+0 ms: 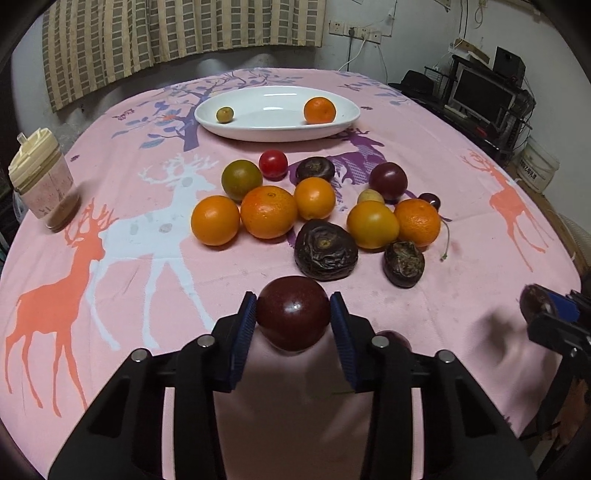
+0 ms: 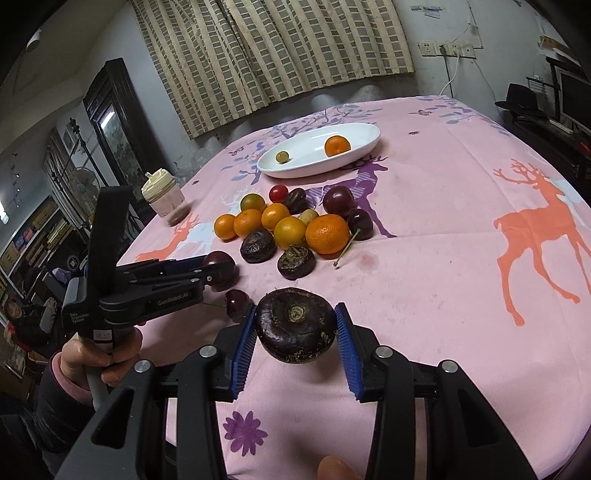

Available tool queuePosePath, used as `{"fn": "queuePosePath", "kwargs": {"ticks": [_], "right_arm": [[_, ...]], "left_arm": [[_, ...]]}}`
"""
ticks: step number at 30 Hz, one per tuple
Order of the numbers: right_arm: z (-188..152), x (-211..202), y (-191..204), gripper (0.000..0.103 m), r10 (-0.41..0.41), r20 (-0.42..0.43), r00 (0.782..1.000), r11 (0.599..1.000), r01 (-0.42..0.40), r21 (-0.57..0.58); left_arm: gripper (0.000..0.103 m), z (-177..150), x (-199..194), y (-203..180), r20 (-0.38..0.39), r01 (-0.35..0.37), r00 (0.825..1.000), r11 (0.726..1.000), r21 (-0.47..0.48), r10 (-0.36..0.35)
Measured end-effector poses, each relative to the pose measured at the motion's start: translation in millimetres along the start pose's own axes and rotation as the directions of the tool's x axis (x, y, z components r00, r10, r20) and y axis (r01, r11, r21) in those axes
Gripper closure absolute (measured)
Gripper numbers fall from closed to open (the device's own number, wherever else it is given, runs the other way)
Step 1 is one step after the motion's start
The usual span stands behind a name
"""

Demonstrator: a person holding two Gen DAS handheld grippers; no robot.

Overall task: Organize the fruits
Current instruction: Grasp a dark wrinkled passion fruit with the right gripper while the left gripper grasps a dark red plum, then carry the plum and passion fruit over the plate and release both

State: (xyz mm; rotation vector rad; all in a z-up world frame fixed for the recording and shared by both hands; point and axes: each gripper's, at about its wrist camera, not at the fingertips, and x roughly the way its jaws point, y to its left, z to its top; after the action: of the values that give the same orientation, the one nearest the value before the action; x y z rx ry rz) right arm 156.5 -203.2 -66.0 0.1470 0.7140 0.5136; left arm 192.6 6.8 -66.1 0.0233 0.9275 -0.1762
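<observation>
My left gripper (image 1: 293, 319) is shut on a dark red plum (image 1: 293, 314) and holds it above the near part of the table; it also shows in the right wrist view (image 2: 218, 267). My right gripper (image 2: 295, 326) is shut on a dark water chestnut (image 2: 295, 325). A white oval plate (image 1: 277, 127) at the far side holds an orange (image 1: 319, 110) and a small green fruit (image 1: 225, 115). A pile of oranges (image 1: 268, 212), plums (image 1: 388, 181), water chestnuts (image 1: 325, 250), a red tomato (image 1: 273, 164) and a green-orange fruit (image 1: 241, 179) lies mid-table.
A lidded cup (image 1: 42, 181) stands at the left of the pink deer-print tablecloth (image 1: 480, 229). A loose cherry (image 2: 237, 303) lies near my right gripper. A curtain (image 1: 177, 33) hangs behind the table; a desk with a monitor (image 1: 480, 92) stands at the right.
</observation>
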Motion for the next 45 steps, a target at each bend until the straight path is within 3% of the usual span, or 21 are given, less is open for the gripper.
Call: {"fn": "queuePosePath", "kwargs": {"ticks": [4, 10, 15, 21, 25, 28, 32, 39, 45], "right_arm": [[38.6, 11.2, 2.8, 0.061, 0.011, 0.018, 1.000, 1.000, -0.011, -0.025], [130.1, 46.7, 0.1, 0.061, -0.001, 0.082, 0.997, 0.998, 0.006, -0.063], [211.7, 112.9, -20.9, 0.061, -0.086, 0.071, 0.994, 0.992, 0.092, -0.081], [262.5, 191.5, -53.7, 0.061, -0.129, -0.012, 0.992, 0.989, 0.127, -0.074], [267.1, 220.7, -60.8, 0.060, -0.108, -0.072, 0.991, 0.991, 0.102, -0.087], [265.3, 222.6, -57.3, 0.044, -0.132, -0.053, 0.990, 0.984, 0.125, -0.127], [257.7, 204.9, -51.8, 0.042, -0.107, -0.037, 0.994, 0.987, 0.102, -0.126], [211.3, 139.7, -21.8, 0.036, -0.091, -0.016, 0.996, 0.974, 0.086, -0.211], [126.7, 76.5, 13.7, 0.036, -0.104, -0.046, 0.994, 0.954, 0.086, -0.288]], "left_arm": [[0.063, 23.9, -12.1, 11.0, 0.010, 0.053, 0.999, 0.999, 0.008, -0.054], [0.063, 120.9, -14.6, 27.2, 0.091, 0.118, 0.988, 0.992, 0.040, -0.121], [0.063, 197.7, 52.5, 33.6, 0.039, 0.047, 0.998, 0.997, 0.060, -0.050], [0.063, 230.4, 131.1, 49.9, -0.079, 0.049, 0.996, 0.999, 0.017, -0.047], [0.059, 230.0, 151.7, 56.8, -0.120, 0.030, 0.992, 0.999, 0.015, -0.028], [0.031, 231.0, 139.2, 58.5, -0.061, -0.001, 0.998, 1.000, 0.002, 0.001], [0.019, 225.5, 105.4, 53.5, 0.013, -0.043, 0.999, 0.999, 0.004, 0.043], [0.012, 180.7, 48.2, 37.2, 0.062, -0.080, 0.995, 0.997, 0.021, 0.079], [0.012, 129.3, 5.6, 38.9, 0.082, -0.093, 0.992, 0.996, -0.004, 0.093]]}}
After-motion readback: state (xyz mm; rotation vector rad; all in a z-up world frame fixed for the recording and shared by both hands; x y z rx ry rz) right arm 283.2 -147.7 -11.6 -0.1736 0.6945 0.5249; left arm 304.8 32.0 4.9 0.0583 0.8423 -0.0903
